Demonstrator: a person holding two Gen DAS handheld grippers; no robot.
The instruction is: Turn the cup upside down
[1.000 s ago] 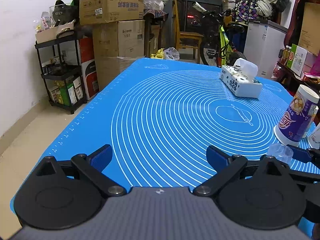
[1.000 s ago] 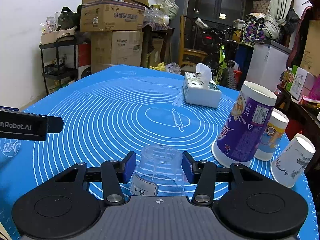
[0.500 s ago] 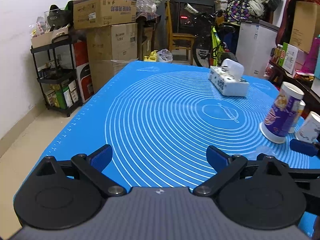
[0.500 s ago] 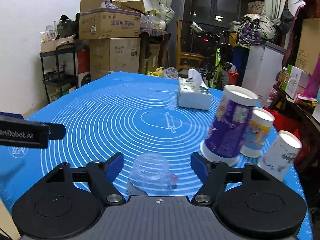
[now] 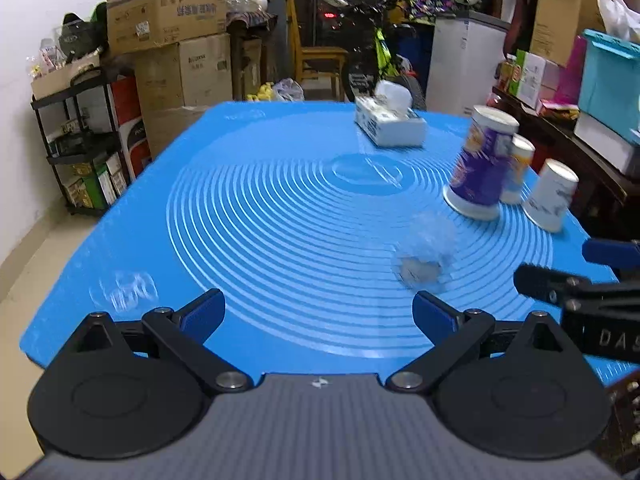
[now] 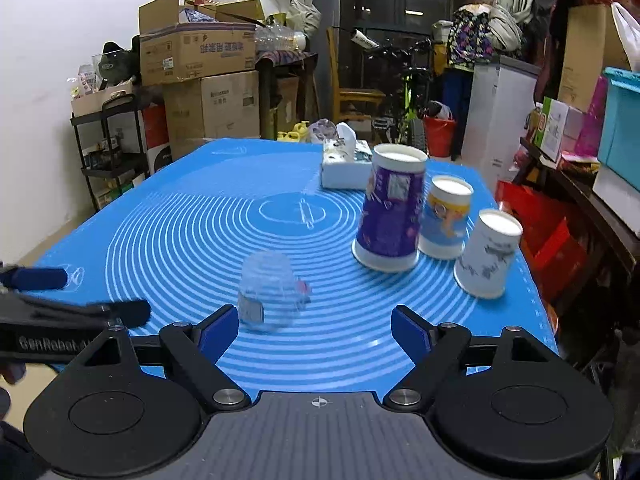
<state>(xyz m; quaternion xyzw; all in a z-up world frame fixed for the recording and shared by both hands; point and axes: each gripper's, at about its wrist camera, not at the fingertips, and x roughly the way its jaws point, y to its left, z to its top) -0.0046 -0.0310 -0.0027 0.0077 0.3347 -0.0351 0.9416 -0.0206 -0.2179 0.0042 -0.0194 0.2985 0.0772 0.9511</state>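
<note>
A small clear plastic cup (image 6: 270, 292) stands upside down on the blue mat (image 6: 180, 232), free of both grippers; it also shows blurred in the left wrist view (image 5: 424, 254). My right gripper (image 6: 316, 330) is open and empty, pulled back just behind the cup, its left pad close to the cup's rim. My left gripper (image 5: 318, 312) is open and empty near the mat's front edge, left of the cup. Each gripper shows in the other's view: the right (image 5: 580, 284), the left (image 6: 72, 304).
Three paper cups stand upside down at the right: a tall purple one (image 6: 390, 216), a small cartoon one (image 6: 446, 218) and a white one (image 6: 486, 254). A tissue box (image 6: 344, 164) lies at the back. Boxes, shelves and a bicycle surround the table.
My right gripper opened, let go of the clear cup and drew back; the cup stays upside down on the mat. My left gripper also drew back and turned right.
</note>
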